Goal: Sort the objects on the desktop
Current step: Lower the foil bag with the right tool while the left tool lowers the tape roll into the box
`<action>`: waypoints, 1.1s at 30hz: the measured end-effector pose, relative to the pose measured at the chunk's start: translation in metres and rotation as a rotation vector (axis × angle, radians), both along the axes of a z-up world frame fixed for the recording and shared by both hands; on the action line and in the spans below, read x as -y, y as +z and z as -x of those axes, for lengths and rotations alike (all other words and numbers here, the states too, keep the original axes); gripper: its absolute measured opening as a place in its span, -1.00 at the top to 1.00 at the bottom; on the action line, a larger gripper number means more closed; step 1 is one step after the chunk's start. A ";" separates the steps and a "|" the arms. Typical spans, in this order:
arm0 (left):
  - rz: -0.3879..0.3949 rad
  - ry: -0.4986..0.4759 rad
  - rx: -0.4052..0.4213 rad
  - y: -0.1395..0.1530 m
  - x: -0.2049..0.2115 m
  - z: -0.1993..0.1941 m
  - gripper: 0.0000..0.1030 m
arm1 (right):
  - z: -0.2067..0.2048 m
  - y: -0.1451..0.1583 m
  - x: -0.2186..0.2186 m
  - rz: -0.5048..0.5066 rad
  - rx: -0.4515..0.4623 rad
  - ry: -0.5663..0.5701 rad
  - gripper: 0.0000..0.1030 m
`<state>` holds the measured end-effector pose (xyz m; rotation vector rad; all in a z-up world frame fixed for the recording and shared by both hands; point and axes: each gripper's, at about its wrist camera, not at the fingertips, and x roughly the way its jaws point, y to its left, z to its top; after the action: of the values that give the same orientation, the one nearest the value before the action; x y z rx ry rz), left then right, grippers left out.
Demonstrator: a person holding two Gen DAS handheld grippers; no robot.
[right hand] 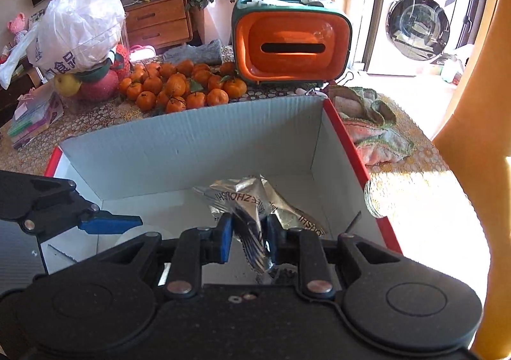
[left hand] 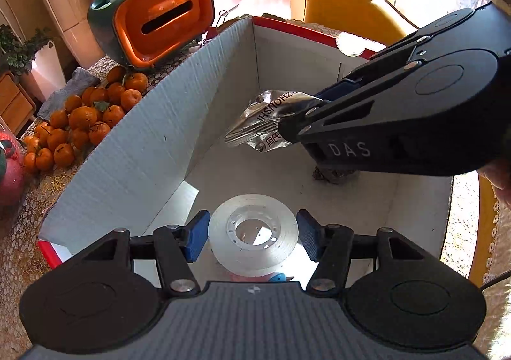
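Pinching a crinkled silver foil packet with black lettering (right hand: 246, 203) between its blue pads, the right gripper (right hand: 248, 240) hangs over the inside of the open white corrugated cardboard box with red outer edges (right hand: 191, 142). The packet sticks forward from the fingertips, above the box floor near the far right corner; a second foil packet (right hand: 297, 216) lies just beneath and beside it. In the left wrist view, the left gripper (left hand: 252, 237) stands open, its blue pads either side of a translucent white roll of tape (left hand: 254, 233) without visibly touching it; the roll lies near the box's near edge. Beyond the box's left wall, on the patterned table (right hand: 412, 187), sit a pile of orange tangerines (left hand: 80, 123) and an orange-and-green tissue holder (left hand: 153, 24).
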<state>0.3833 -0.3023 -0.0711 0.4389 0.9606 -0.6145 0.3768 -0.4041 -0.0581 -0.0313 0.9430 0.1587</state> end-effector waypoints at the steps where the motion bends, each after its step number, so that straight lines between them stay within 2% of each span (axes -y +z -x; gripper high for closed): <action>1: -0.004 -0.001 -0.007 -0.001 0.001 -0.001 -0.13 | -0.003 -0.002 -0.001 0.011 -0.018 -0.004 0.58; 5: -0.023 -0.019 -0.018 -0.005 0.006 -0.003 -0.13 | -0.012 -0.013 0.002 -0.016 -0.088 -0.017 0.58; 9: -0.054 -0.034 -0.024 -0.009 0.012 -0.004 -0.13 | -0.014 -0.019 0.001 -0.020 -0.118 -0.028 0.58; 18: -0.070 -0.042 -0.065 -0.019 0.017 -0.009 -0.13 | -0.015 -0.031 -0.006 -0.014 -0.162 -0.030 0.59; 27: -0.087 -0.043 -0.081 -0.022 0.018 -0.012 -0.13 | -0.014 -0.031 -0.006 -0.032 -0.164 -0.032 0.51; 33: -0.058 -0.029 -0.071 -0.017 0.014 -0.010 -0.13 | -0.011 -0.025 -0.005 -0.058 -0.150 -0.037 0.39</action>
<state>0.3937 -0.3161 -0.0882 0.4860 1.0435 -0.6325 0.3878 -0.3994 -0.0829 0.0521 1.0871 0.1555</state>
